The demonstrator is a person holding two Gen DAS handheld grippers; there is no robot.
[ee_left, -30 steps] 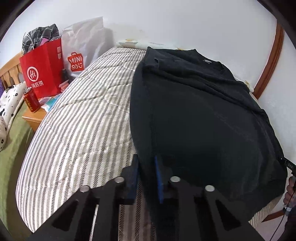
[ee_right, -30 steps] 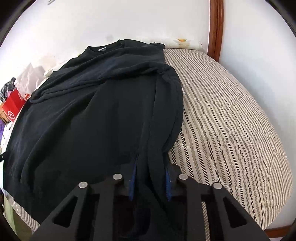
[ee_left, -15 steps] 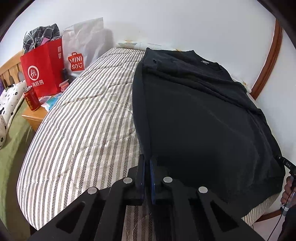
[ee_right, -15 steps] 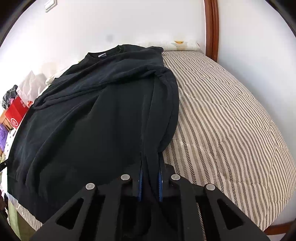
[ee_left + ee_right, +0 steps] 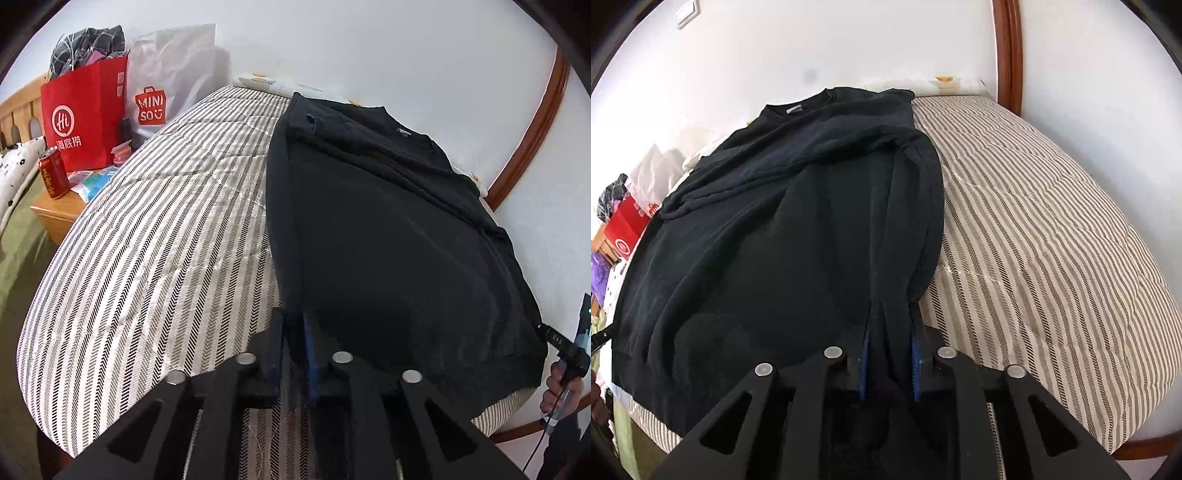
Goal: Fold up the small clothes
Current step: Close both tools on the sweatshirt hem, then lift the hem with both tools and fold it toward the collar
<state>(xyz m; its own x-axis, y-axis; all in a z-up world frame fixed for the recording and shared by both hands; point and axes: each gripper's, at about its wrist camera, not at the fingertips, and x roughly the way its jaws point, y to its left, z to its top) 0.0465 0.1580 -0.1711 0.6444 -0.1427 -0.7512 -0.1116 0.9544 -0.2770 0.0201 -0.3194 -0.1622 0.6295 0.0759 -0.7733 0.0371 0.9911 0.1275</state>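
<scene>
A black sweatshirt (image 5: 388, 240) (image 5: 775, 229) lies flat on a striped bed (image 5: 166, 240) (image 5: 1034, 221), collar toward the wall, sleeves folded across the chest. My left gripper (image 5: 293, 317) is at the near left corner of the hem. Its jaws are opening, a narrow gap shows, and the side edge of the cloth runs between the blue pads. My right gripper (image 5: 889, 325) is at the near right corner. Its jaws are opening too, and a loose fold of the cloth stands between the pads.
A red paper bag (image 5: 83, 107), a white Miniso bag (image 5: 166, 85) and a red can (image 5: 53, 177) stand on a wooden nightstand (image 5: 55, 218) left of the bed. A pillow (image 5: 953, 83) lies against the wall. A hand (image 5: 561, 384) shows at far right.
Both pairs of jaws pinched tight on the hem half a second ago and have since parted again. The sweatshirt lies a little smoother and flatter than before.
</scene>
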